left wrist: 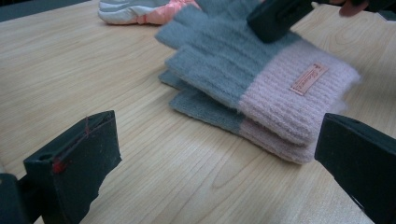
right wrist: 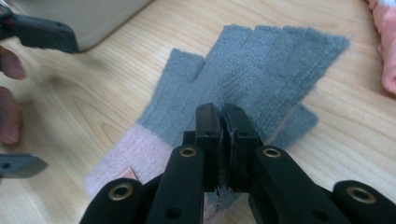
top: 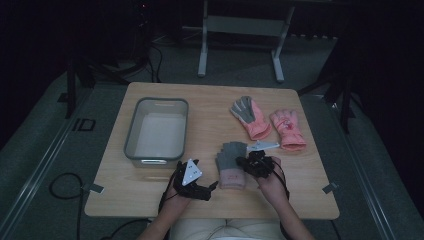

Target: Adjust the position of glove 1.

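Resting on a stacked pair of grey and pink knitted gloves (top: 231, 167), the right tool (top: 248, 161) has its jaws pressed together, with nothing seen between them; in the right gripper view the closed tips lie over the grey part of the top glove (right wrist: 261, 70), just beyond its pink cuff. The gloves lie flat on the wooden counter (top: 210, 107), one on top of the other, fingers pointing away from the person, and a small label shows on the pink cuff in the left gripper view (left wrist: 261, 79). The left tool (top: 212, 187) sits just to the left of the gloves, low over the counter, with its jaws wide apart and nothing between them; in its own view the pink cuffs lie just ahead of its right-hand jaw, apart from it. Beyond the left tool stands a grey plastic tub (top: 131, 131). Farther from the right tool, toward the far right of the counter, lie two pink winter gloves, one with a grey palm facing up (top: 251, 118) and one all pink (top: 287, 129), side by side.
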